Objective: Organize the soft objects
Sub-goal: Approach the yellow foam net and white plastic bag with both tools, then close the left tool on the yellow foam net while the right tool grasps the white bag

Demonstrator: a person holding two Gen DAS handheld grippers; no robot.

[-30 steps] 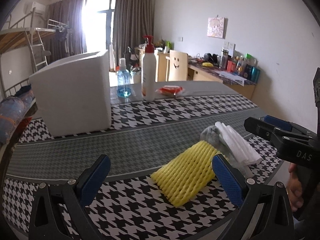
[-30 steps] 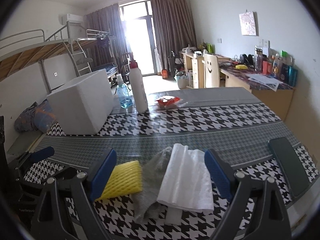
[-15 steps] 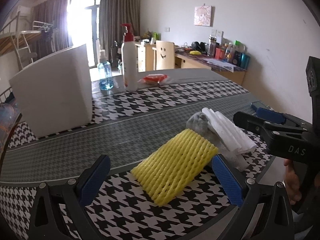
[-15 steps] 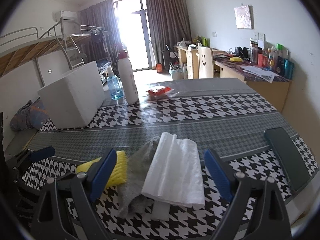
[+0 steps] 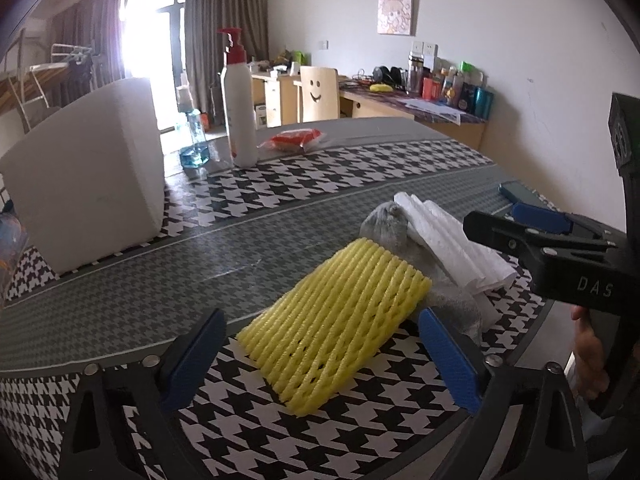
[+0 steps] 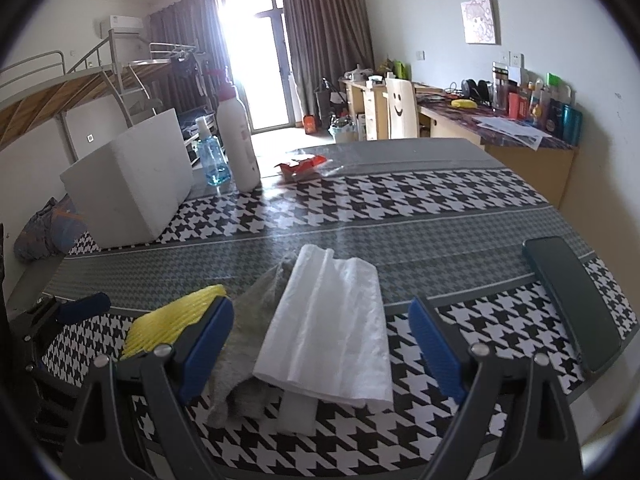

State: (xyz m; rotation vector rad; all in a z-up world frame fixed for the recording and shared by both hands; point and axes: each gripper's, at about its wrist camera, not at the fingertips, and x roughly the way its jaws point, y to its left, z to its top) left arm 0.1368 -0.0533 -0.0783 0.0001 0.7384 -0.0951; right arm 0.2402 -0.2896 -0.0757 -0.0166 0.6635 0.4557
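A yellow foam net sleeve (image 5: 336,324) lies on the houndstooth tablecloth (image 5: 328,176), between the open fingers of my left gripper (image 5: 320,360). Beside it lie a grey cloth (image 5: 386,226) and a folded white plastic bag (image 5: 452,248) on top of it. In the right wrist view the white bag (image 6: 332,328) and the grey cloth (image 6: 256,320) lie between the open fingers of my right gripper (image 6: 320,352); the yellow sleeve (image 6: 168,320) shows to the left. Both grippers are empty and hover low over the near table edge.
A white foam box (image 5: 88,168) stands at the back left. A white pump bottle (image 5: 239,108), a blue spray bottle (image 5: 194,132) and a red packet (image 5: 294,140) stand behind. A dark phone (image 6: 568,300) lies at the right edge.
My left gripper has swung right and moved closer, so the yellow sleeve now lies centred between its fingers. My right gripper has moved closer over the white bag. Nothing on the table moved.
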